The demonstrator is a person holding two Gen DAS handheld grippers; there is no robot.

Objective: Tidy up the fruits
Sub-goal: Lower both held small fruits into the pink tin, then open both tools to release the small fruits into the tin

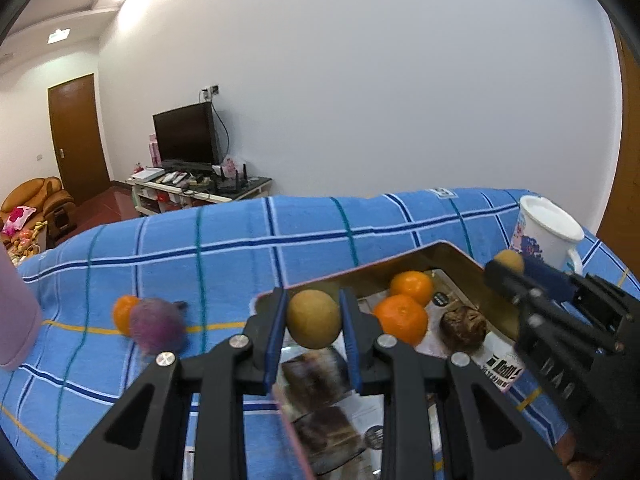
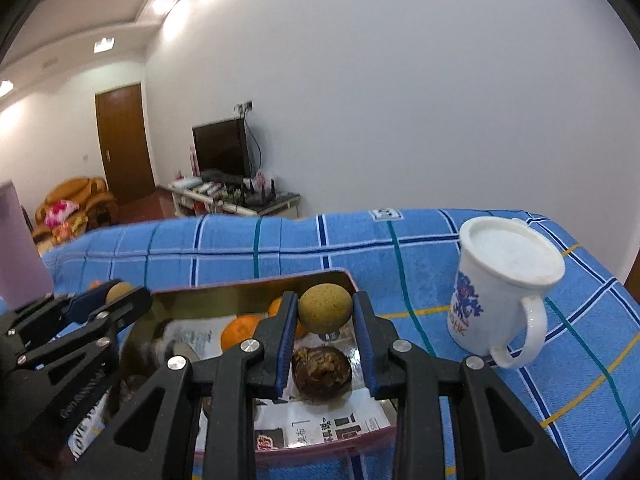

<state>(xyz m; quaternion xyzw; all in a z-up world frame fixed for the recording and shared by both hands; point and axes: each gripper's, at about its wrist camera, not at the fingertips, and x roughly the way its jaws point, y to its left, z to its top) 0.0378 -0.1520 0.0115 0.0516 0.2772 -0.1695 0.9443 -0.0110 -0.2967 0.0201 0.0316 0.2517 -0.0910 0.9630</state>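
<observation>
My left gripper [image 1: 313, 320] is shut on a round tan fruit [image 1: 313, 318], held above the near left edge of a pink-rimmed metal tin [image 1: 460, 250]. The tin holds two oranges [image 1: 401, 318] and a dark brown wrinkled fruit [image 1: 463, 325]. My right gripper [image 2: 325, 310] is shut on another tan fruit [image 2: 325, 307], held over the tin [image 2: 348, 276] above the dark brown fruit [image 2: 321, 372]. The right gripper also shows in the left wrist view [image 1: 508, 266]. On the cloth left of the tin lie an orange [image 1: 122, 314] and a purple fruit [image 1: 158, 326].
A white mug with a blue print [image 2: 506, 284] stands right of the tin on the blue checked cloth [image 1: 240, 248]. A pink cylinder [image 1: 16, 312] stands at the far left. Printed paper lines the tin's floor.
</observation>
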